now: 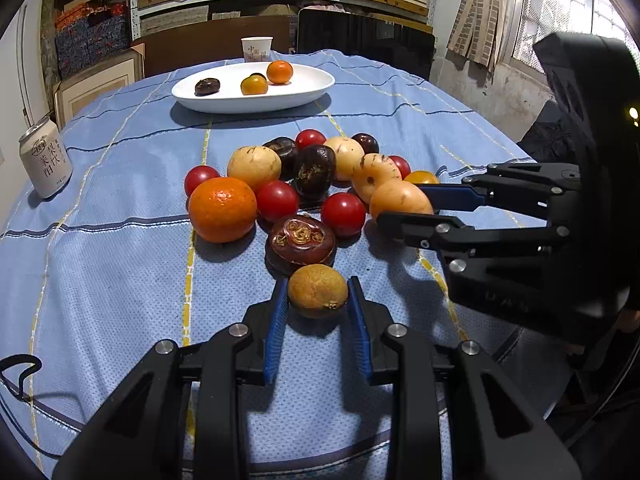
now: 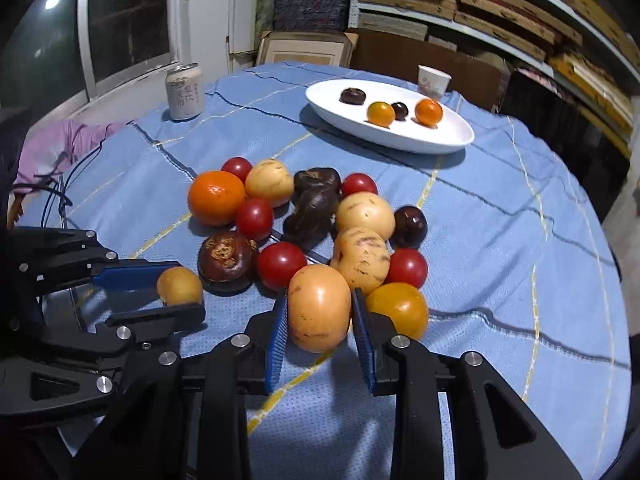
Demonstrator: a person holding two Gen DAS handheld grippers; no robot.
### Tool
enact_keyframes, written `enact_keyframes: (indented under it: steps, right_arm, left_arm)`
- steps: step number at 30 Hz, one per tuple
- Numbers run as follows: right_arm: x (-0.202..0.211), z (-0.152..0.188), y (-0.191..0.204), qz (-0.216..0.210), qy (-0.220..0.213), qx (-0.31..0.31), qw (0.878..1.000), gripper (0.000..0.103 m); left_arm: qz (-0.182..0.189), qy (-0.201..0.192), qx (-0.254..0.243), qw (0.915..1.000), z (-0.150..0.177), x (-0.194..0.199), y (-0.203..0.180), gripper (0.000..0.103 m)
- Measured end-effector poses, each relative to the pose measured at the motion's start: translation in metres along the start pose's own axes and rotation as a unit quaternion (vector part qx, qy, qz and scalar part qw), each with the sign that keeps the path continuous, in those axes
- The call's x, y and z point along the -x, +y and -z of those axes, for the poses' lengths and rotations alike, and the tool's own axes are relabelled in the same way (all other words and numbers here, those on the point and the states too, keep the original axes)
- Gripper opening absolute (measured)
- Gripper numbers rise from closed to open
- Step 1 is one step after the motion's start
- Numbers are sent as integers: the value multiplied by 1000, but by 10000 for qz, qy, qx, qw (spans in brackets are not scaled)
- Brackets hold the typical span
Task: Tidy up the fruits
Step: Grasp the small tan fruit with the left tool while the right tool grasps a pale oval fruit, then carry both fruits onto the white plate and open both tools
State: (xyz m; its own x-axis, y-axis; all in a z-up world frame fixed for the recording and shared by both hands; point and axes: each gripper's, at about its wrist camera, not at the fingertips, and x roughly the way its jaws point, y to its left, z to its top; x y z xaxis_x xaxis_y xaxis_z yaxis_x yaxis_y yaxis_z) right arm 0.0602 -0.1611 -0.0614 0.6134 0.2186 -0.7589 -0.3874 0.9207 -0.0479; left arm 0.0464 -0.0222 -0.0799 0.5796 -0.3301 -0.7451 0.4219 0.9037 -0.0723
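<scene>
I see my right gripper [image 2: 319, 309] clamped on a pale yellow fruit [image 2: 319, 307] at the near edge of the fruit pile; my left gripper [image 2: 181, 291] grips a small brown fruit [image 2: 179, 285].

My left gripper [image 1: 318, 300]: matte black linkage arms, silver round screw heads at the joints, ribbed blue pads [image 1: 276, 336] lining both fingers. My right gripper [image 2: 320, 312]: same build, black arms, silver screws, blue ribbed pads [image 2: 277, 340]. From the left wrist view its black boxy housing shows faint embossed lettering, too dim to read. A thin black cable [image 1: 20, 376] loops at the left edge.
</scene>
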Motion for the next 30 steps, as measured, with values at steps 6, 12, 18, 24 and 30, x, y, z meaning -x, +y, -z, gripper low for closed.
enact_keyframes:
  steps: [6, 12, 18, 24, 30]
  right_arm:
    - [1, 6, -7, -184, -66, -278, 9994, 31]
    - [2, 9, -9, -262, -132, -381, 9988, 31]
    - [6, 14, -8, -314, -193, -423, 9984, 31]
    - [12, 21, -12, -330, -249, -516, 9978, 31]
    - [19, 27, -16, -305, -321, -576, 9974, 31]
  left_arm:
    - [10, -13, -3, 10000, 1, 1, 0, 29]
    - [5, -26, 5, 10000, 1, 2, 0, 29]
    - [2, -41, 9, 10000, 0, 2, 1, 29]
    - [-7, -55, 21, 10000, 1, 4, 2, 29]
    - [9, -48, -6, 10000, 2, 6, 3, 29]
